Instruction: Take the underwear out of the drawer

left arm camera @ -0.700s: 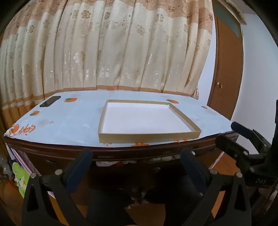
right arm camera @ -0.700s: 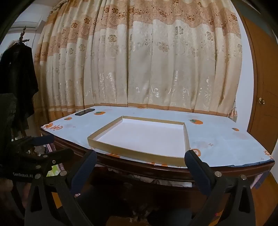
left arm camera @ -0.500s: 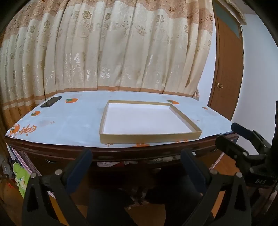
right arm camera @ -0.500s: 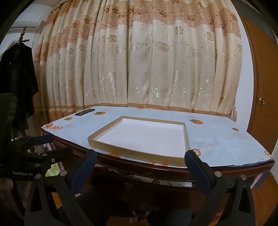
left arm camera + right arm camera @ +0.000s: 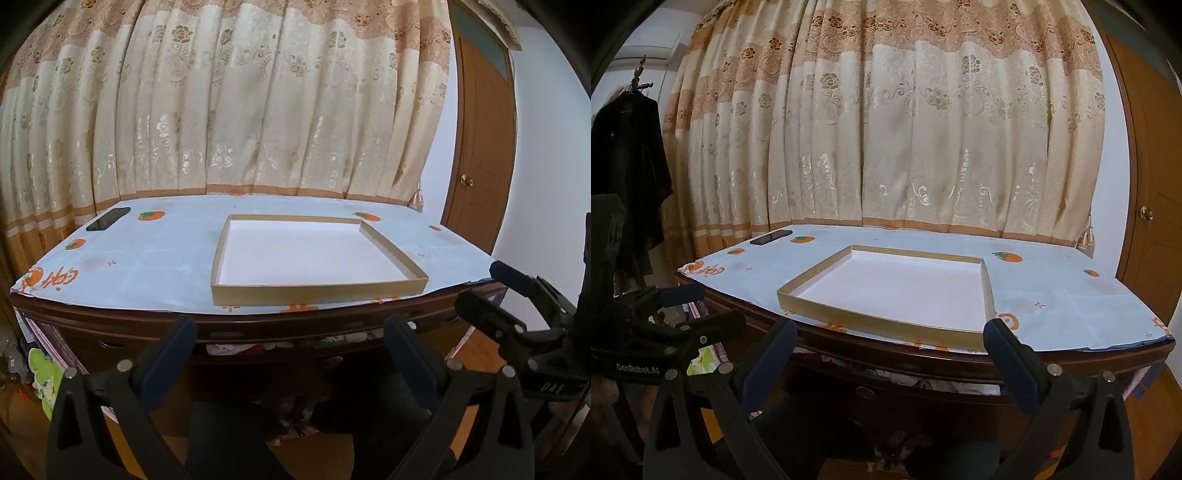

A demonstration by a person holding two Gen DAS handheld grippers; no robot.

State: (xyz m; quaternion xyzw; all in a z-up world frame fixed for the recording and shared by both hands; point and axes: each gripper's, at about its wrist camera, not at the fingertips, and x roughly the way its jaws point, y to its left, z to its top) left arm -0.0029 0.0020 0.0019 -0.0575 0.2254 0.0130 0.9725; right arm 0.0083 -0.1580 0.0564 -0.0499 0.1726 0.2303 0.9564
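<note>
With both my left fingers and right fingers spread wide and empty, I should ease toward the drawer just under the table, where crumpled underwear peeks out.

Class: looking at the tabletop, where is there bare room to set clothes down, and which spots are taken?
Free: inside the shallow gold-edged tray; the cloth between tray and phone; the strip right of the tray towards the door. Taken: only the far left corner, by the phone.

Drawer contents — dim, indistinct.
</note>
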